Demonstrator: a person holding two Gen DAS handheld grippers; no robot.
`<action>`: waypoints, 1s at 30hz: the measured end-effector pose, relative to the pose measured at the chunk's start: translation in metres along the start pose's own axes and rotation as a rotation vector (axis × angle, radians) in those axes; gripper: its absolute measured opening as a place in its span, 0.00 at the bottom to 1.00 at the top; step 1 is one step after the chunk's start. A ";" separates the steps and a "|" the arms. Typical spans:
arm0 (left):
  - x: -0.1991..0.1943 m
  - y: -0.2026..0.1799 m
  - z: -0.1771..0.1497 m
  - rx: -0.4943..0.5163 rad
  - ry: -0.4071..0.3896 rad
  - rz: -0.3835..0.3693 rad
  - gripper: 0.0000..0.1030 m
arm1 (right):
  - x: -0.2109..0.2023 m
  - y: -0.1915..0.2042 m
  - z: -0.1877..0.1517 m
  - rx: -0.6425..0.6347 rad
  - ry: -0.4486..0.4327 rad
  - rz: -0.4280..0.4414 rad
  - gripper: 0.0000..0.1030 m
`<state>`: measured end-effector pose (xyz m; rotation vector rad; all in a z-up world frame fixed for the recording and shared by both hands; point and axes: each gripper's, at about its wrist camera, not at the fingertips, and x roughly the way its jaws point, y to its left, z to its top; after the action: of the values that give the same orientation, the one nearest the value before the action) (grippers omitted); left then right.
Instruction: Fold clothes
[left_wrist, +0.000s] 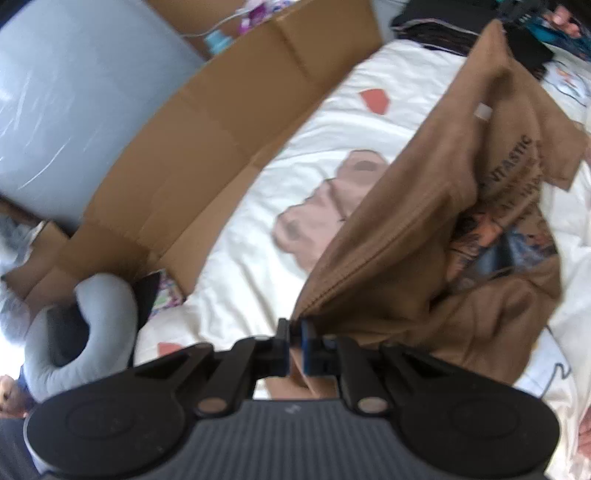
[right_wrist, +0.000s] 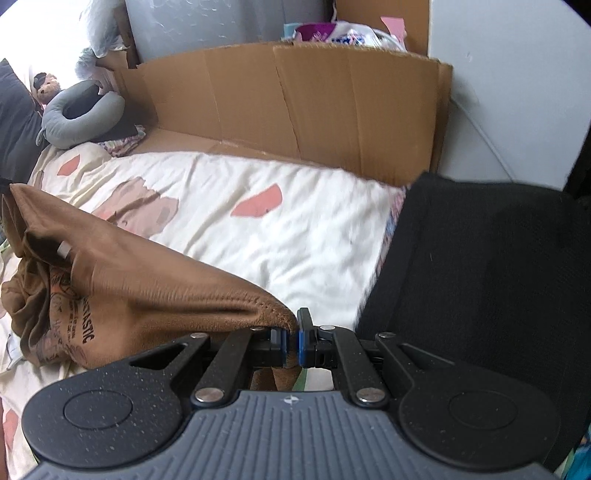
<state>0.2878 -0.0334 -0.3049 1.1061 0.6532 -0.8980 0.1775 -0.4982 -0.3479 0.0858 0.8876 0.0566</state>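
Brown printed cotton T-shirt (left_wrist: 424, 206) lifted, stretched above the white patterned bed sheet (left_wrist: 258, 258). Left gripper (left_wrist: 294, 341) clenched on one stitched hem corner; right gripper (right_wrist: 291, 341) clenched on another. Folded black garment (right_wrist: 480, 266) lies beside, tan cardboard sheet (right_wrist: 295, 110) behind the bed.

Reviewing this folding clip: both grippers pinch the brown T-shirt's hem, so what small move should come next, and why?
Probably draw the left gripper and right gripper apart to pull the brown T-shirt taut. Both are shut on its stitched edge, yet the printed body sags bunched on the white bedspread.
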 end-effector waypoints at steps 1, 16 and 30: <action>-0.001 0.004 -0.002 -0.013 0.001 0.019 0.05 | 0.002 0.001 0.005 -0.010 -0.007 -0.002 0.03; 0.026 0.076 -0.029 -0.253 0.080 0.160 0.05 | 0.067 0.031 0.101 -0.160 -0.067 -0.010 0.03; 0.061 0.110 -0.072 -0.362 0.185 0.201 0.05 | 0.149 0.070 0.156 -0.265 -0.015 0.023 0.03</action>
<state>0.4125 0.0366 -0.3267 0.9135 0.8060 -0.4838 0.3922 -0.4243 -0.3581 -0.1510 0.8573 0.1936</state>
